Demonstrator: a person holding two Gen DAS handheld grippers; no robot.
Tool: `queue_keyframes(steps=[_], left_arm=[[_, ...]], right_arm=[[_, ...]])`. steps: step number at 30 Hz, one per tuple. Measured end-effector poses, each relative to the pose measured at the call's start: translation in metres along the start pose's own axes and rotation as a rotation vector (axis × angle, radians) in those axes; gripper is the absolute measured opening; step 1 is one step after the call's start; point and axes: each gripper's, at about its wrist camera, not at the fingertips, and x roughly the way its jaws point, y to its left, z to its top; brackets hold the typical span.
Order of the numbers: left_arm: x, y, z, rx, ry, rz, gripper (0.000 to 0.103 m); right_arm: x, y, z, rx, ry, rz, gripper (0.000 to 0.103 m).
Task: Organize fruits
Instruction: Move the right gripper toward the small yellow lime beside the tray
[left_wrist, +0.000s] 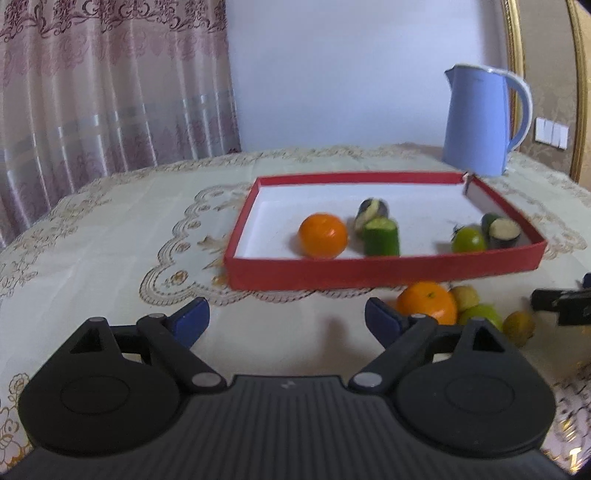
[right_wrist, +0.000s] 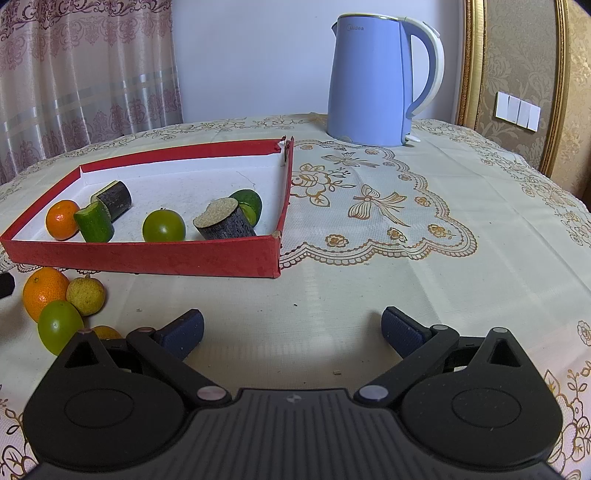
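A red box lid with a white inside lies on the table. It holds an orange, a green cucumber piece, a green lime and dark sugarcane pieces. In front of the lid lie another orange, a yellowish lime and a green lime. My left gripper is open and empty, left of that pile. My right gripper is open and empty, right of the pile.
A blue electric kettle stands behind the lid at the back right. The table has a cream embroidered cloth. A curtain hangs at the left. The right gripper's tip shows at the left wrist view's right edge.
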Motion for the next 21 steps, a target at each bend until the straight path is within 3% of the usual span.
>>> queue_keyframes(steps=[6,15,21], left_arm=[[0.007,0.007,-0.005,-0.028,0.032,-0.014,0.091],[0.013,0.013,-0.004,-0.067,0.07,-0.036,0.101],[0.02,0.008,-0.005,-0.037,0.123,-0.05,0.103]], right_arm=[[0.0,0.0,0.0,0.0,0.001,-0.001,0.103],[-0.001,0.0,-0.001,-0.011,-0.001,0.01,0.103],[-0.036,0.004,-0.012,-0.106,-0.113,0.085,0.103]])
